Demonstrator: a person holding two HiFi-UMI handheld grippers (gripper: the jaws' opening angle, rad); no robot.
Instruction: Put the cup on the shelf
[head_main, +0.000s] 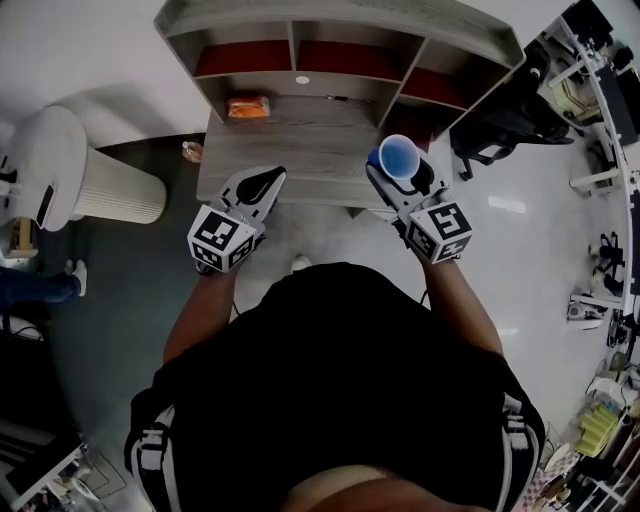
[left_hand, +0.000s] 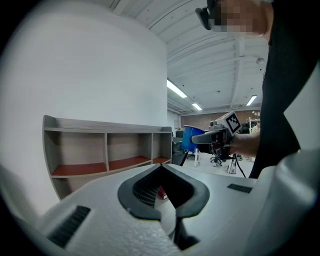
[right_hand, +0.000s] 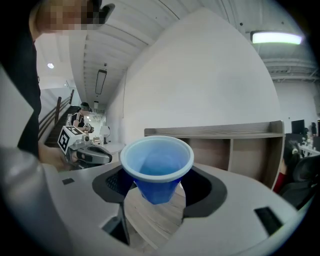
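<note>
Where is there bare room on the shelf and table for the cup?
The shelf's top board is bare, as are its left compartment and right compartment. The tabletop is free between the orange packet and the blue cup in the right tool. Tightest: middle compartment's front, by a small white disc.

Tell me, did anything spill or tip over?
No, nothing stands out. The blue cup sits upright between the fingers of the right gripper, no spill shows, and the shelf stands level on the table.
</note>
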